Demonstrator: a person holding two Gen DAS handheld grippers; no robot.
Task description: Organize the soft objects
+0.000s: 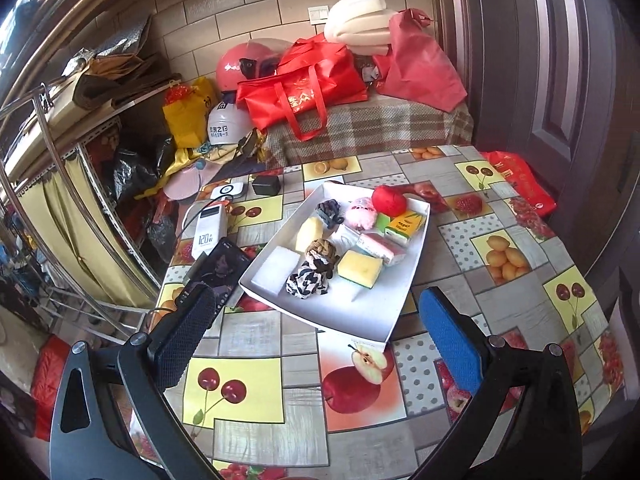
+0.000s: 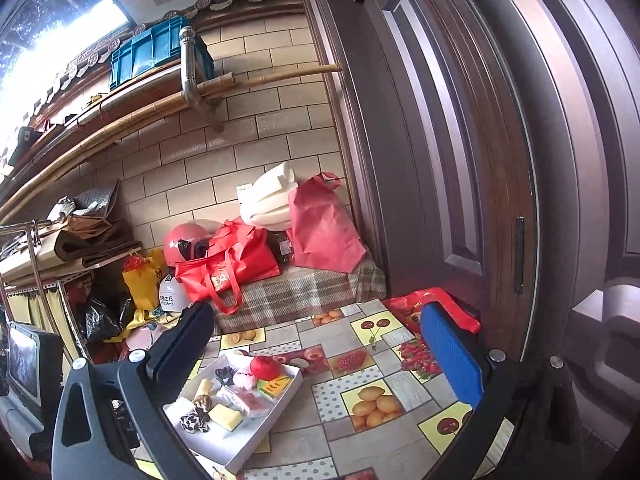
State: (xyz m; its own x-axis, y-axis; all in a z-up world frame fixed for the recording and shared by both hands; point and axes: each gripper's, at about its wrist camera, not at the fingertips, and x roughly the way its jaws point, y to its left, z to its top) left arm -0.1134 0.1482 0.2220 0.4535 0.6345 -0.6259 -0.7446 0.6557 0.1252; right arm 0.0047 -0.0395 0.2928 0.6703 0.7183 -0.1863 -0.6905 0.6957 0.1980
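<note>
Fruit-print tablecloth (image 1: pixel 460 272), tiled wall (image 1: pixel 260 16) behind. One white tray (image 1: pixel 360 316) w/ two sponges, two scrunchies. Left gripper (image 1: pixel 316 320), right gripper (image 2: pixel 320 354): fingers apart, empty.

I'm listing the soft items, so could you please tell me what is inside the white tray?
The white tray holds a red ball, pink plush, yellow sponge, white sponge, scrunchies and tissue packs. Anything beneath them is covered.
</note>
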